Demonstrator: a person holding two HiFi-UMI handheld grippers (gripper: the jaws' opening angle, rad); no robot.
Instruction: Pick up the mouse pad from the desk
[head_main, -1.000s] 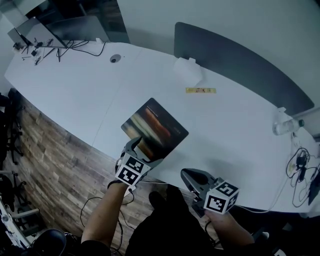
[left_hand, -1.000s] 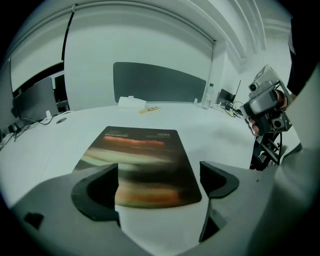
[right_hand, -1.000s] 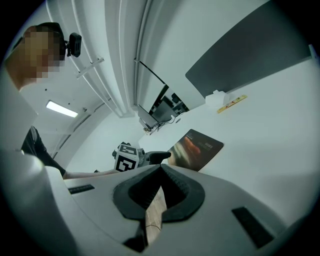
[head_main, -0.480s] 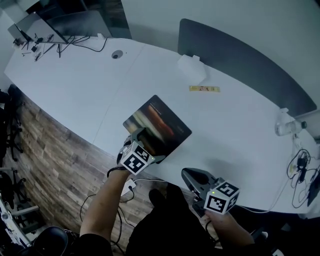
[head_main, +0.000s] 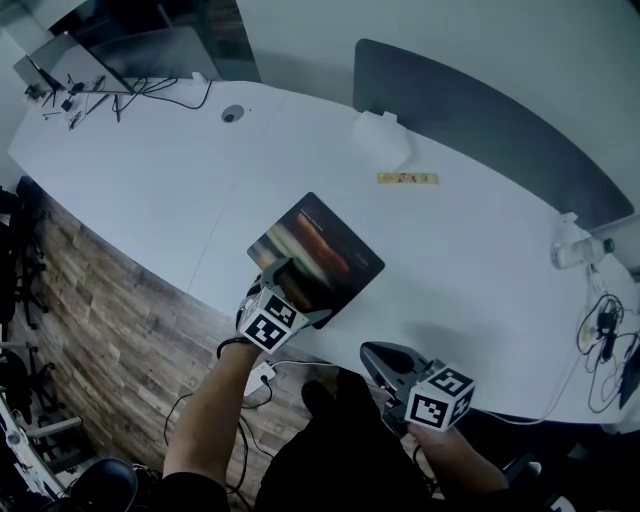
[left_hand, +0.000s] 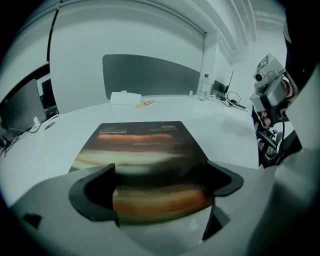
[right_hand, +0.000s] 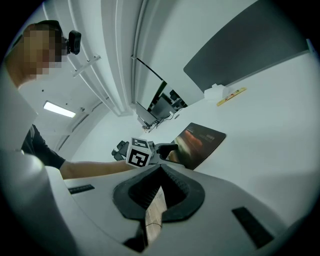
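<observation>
As its jaws just opened, left gripper (head_main: 297, 293) straddles mouse pad (head_main: 322, 243).

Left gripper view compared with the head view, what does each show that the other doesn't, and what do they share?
Only the left gripper view looks between the left tongs: they stand wide apart, having just been opening, with the near edge of the mouse pad between them, ungripped. Only the head view shows the wood-look floor, the person's left forearm and the marker cube on those tongs. Both show the mouse pad lying on the white desk, the grey divider and the yellow strip.
</observation>
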